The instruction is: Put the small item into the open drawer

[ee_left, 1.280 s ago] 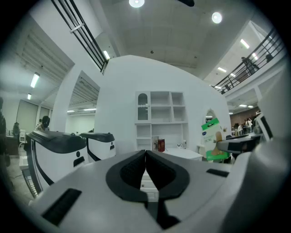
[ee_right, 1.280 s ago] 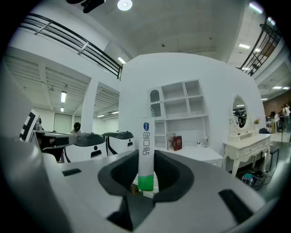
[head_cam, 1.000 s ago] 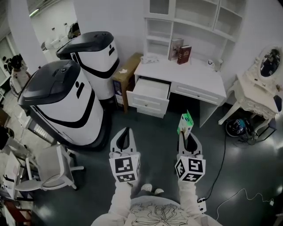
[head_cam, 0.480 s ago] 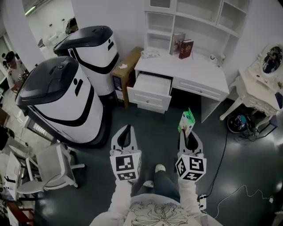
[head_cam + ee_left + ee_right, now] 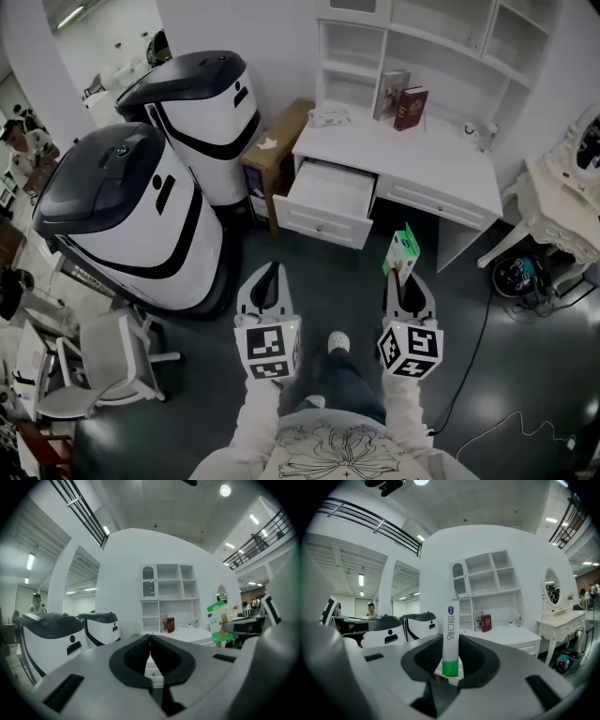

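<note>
A small flat white and green packet (image 5: 403, 249) stands upright in my right gripper (image 5: 403, 272), whose jaws are shut on its lower end; the right gripper view shows the packet (image 5: 451, 637) edge-on between the pads. My left gripper (image 5: 270, 278) hangs level beside it, shut with nothing held, its jaws meeting in the left gripper view (image 5: 150, 649). Ahead stands a white desk (image 5: 427, 155) with its left drawer (image 5: 328, 202) pulled open; the drawer's inside looks bare. Both grippers are still over the dark floor, short of the drawer.
Two large white and black machines (image 5: 131, 202) stand at the left, close to the desk. A cardboard box (image 5: 277, 141) sits between them and the desk. Books (image 5: 403, 98) stand on the desk. A white chair (image 5: 84, 361) is at lower left, cables and a vanity table (image 5: 567, 216) at right.
Both grippers and the person have advanced toward the desk; the open drawer now lies nearer. The packet stays gripped in the right gripper, and a foot shows below.
</note>
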The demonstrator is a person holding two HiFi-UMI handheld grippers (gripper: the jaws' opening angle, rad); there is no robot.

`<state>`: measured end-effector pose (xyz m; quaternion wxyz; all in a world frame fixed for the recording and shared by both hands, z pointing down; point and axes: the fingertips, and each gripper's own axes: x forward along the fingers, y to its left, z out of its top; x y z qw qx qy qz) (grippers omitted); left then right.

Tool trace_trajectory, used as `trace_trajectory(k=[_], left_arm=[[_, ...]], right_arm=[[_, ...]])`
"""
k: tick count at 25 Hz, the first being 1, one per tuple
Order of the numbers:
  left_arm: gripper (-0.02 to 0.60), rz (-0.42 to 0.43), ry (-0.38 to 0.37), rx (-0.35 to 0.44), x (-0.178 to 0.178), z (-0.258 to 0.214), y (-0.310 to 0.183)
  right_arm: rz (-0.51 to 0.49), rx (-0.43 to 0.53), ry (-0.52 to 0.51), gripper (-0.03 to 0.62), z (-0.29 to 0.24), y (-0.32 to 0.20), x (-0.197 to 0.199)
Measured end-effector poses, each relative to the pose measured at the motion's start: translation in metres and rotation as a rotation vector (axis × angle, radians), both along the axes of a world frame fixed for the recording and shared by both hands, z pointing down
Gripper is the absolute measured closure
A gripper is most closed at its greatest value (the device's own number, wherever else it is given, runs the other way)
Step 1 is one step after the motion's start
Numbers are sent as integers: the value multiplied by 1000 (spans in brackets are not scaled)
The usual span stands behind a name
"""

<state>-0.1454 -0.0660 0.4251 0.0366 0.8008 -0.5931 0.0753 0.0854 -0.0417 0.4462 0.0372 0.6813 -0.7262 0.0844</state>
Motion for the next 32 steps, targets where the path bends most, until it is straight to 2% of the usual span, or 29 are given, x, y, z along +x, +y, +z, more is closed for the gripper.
trace_trajectory(k=[8,13,16,24,32], left_arm=[[577,-62,-2,9,38,-15,-104],[577,-97,-6,-1,67,-6,-188],[577,-106,-12,-1,71,-5,-202],[577,-153,-9,-7,62,-6,-198],[576,-133,-13,-59,71,26,-312]], right_arm=[[-61,16,-7,500,-18,-118,41],[-98,8,-19,500,-10,-214,69],[-115,6,-21,500,-9,-231,70],[-144,-11,-34,500,-5,-229,63],[-159,-72,-25,500,25,-340,67]])
